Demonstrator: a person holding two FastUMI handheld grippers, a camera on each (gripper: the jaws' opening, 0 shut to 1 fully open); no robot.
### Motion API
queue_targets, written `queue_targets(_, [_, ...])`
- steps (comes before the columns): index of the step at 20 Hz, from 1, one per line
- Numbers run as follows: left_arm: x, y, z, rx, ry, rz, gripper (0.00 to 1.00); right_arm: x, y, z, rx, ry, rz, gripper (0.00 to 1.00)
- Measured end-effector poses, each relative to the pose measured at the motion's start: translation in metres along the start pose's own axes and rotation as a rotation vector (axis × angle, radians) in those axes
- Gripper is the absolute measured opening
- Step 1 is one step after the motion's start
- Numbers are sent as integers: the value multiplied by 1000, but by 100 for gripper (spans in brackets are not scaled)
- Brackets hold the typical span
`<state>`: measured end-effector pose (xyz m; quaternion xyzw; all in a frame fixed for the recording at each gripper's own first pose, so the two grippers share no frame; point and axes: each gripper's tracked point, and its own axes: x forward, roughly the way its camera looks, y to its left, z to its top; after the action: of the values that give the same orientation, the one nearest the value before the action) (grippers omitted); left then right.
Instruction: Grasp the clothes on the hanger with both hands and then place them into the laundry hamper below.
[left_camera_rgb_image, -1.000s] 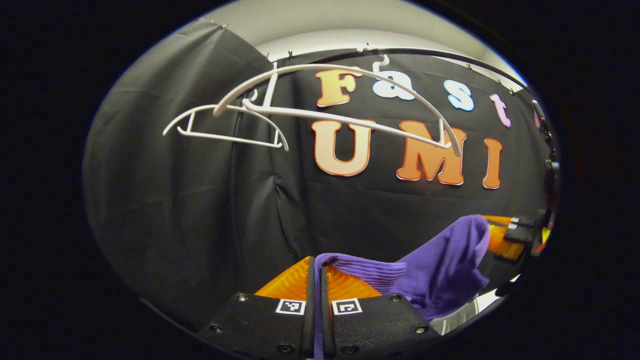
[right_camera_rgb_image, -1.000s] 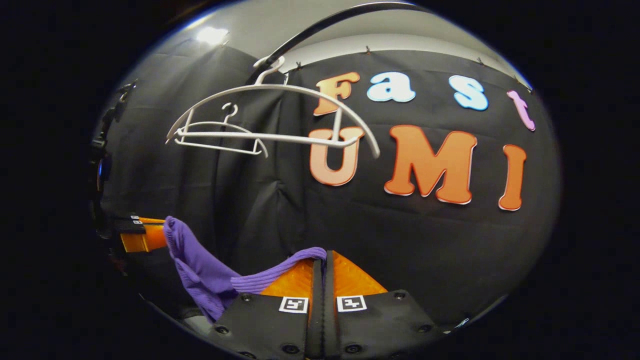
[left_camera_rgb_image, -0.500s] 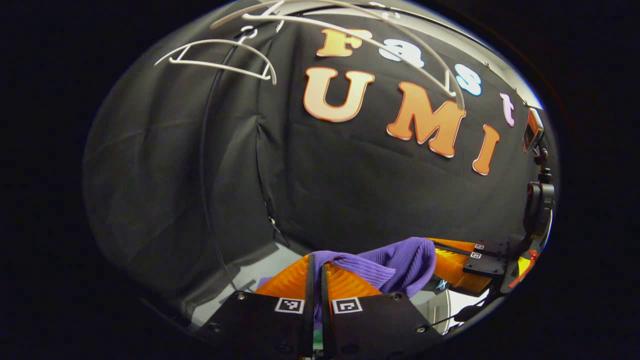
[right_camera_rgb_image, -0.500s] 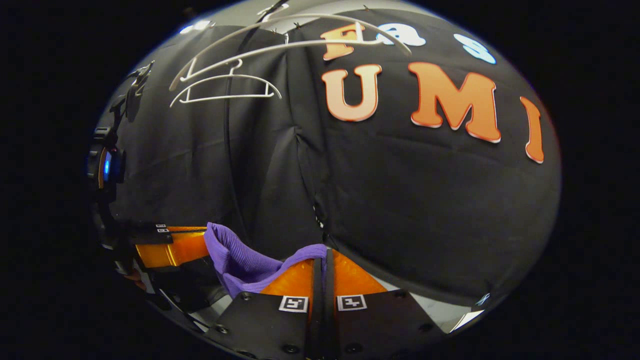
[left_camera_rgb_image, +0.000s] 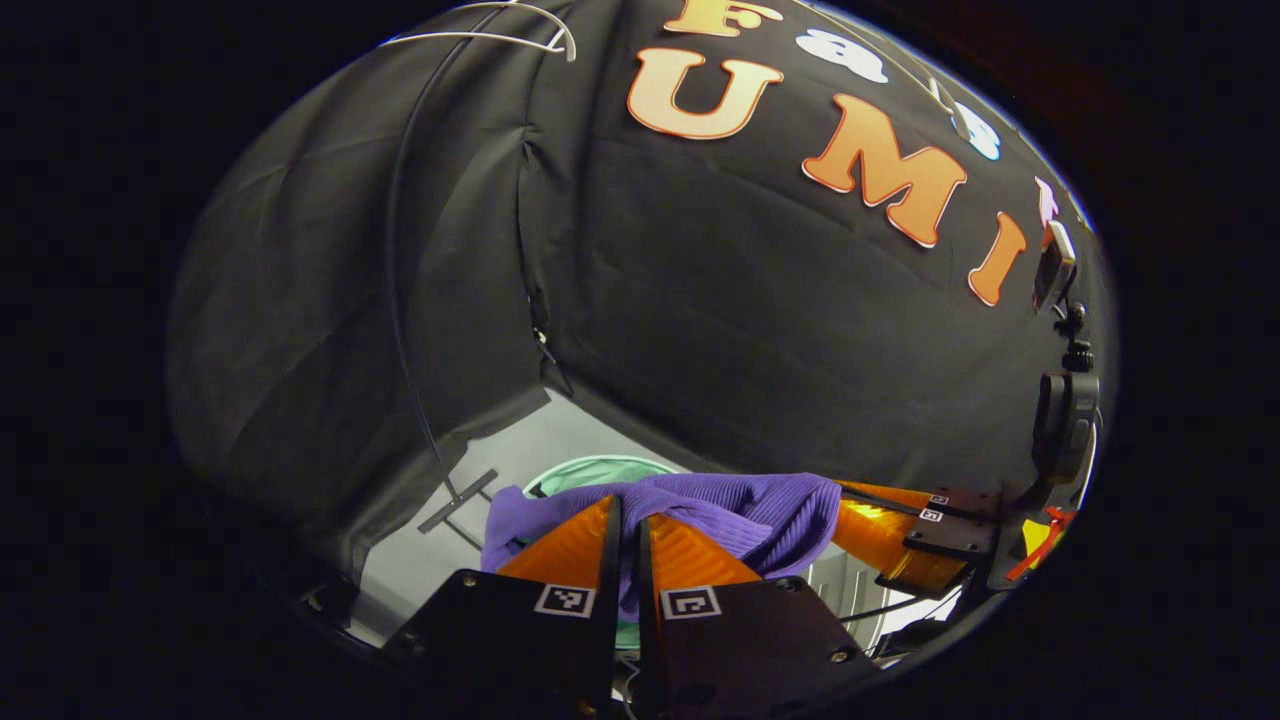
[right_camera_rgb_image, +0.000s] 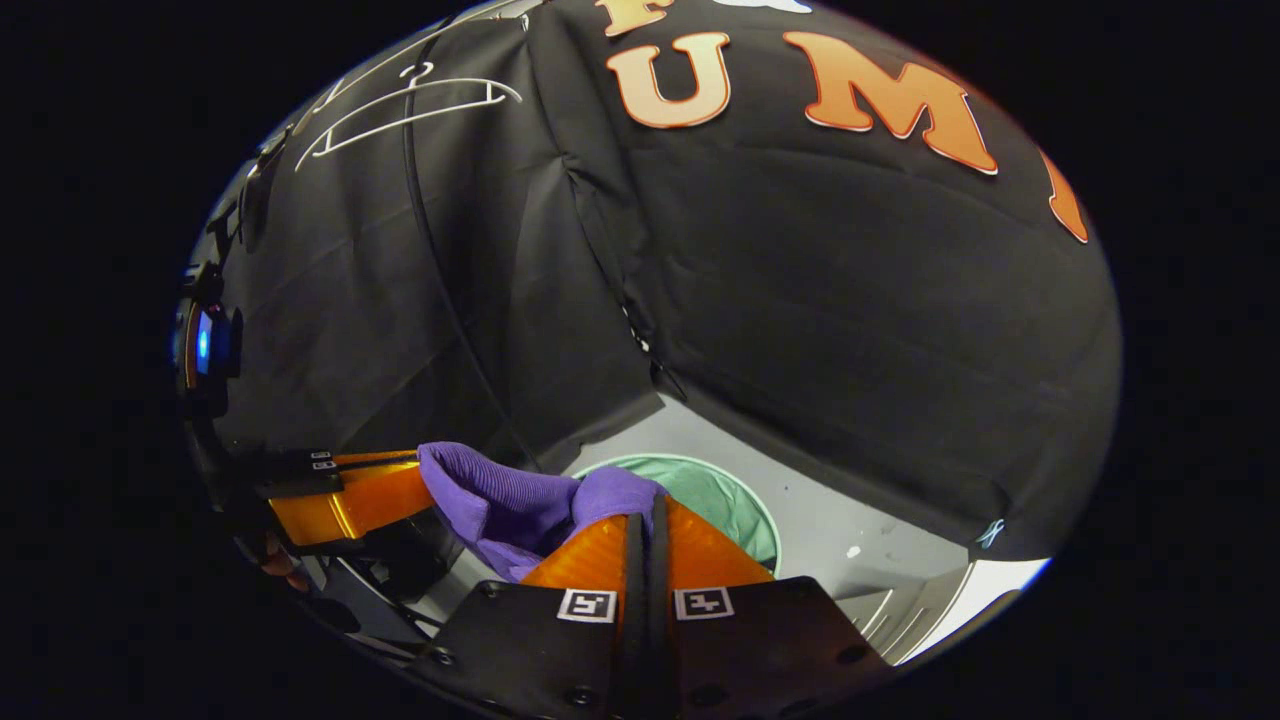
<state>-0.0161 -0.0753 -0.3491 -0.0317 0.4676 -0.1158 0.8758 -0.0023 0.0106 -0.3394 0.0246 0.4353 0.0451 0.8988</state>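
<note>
Clamping the purple garment (left_camera_rgb_image: 740, 510) between them, the left hand-held gripper (left_camera_rgb_image: 625, 530) and right hand-held gripper (right_camera_rgb_image: 648, 545) needed centring above the green hamper (right_camera_rgb_image: 720, 495) just ahead before releasing together.

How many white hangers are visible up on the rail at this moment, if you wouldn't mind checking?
2 in the right gripper view: a smaller hanger hangs against the black wall at upper left, and a larger hanger arcs just above it, partly cut off at the edge. More may be hidden.

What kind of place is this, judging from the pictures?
Probably a staged laundry corner in a recording booth: black cloth wall, white hangers on a rail, and a round green hamper on the floor.
</note>
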Motion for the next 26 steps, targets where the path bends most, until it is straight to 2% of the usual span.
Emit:
queue_targets(4, [3, -9, -4, -2, 35, -2, 21, 11, -4, -14, 0, 42, -11, 8])
queue_targets(6, [1, -5, -6, 1, 43, 12, 33, 12, -7, -20, 2, 48, -9, 13])
queue_targets(7, [4, 0, -9, 1, 46, 25, 46, 9, -4, -15, 7, 36, 3, 29])
queue_targets(8, [5, 5, -12, -3, 50, 39, 60, 7, -4, -10, 10, 18, 7, 34])
queue_targets(11, [2, 17, -18, -30, 61, 72, 100, 6, -7, -3, 2, -10, -10, 83])
queue_targets(12, [1, 19, -18, -36, 60, 70, 99, 6, -7, -2, -1, -9, -12, 100])
queue_targets(16, [-4, 18, -14, -12, 38, 65, 98, 6, 1, -7, -14, -3, 2, 98])
queue_targets(22, [-23, 26, -2, -44, -18, 63, 97, 3, 14, -10, -13, -1, 13, 98])
queue_targets(26, [-43, 37, 15, -41, -86, 74, 98, -16, 29, 15, 5, -88, 0, 99])
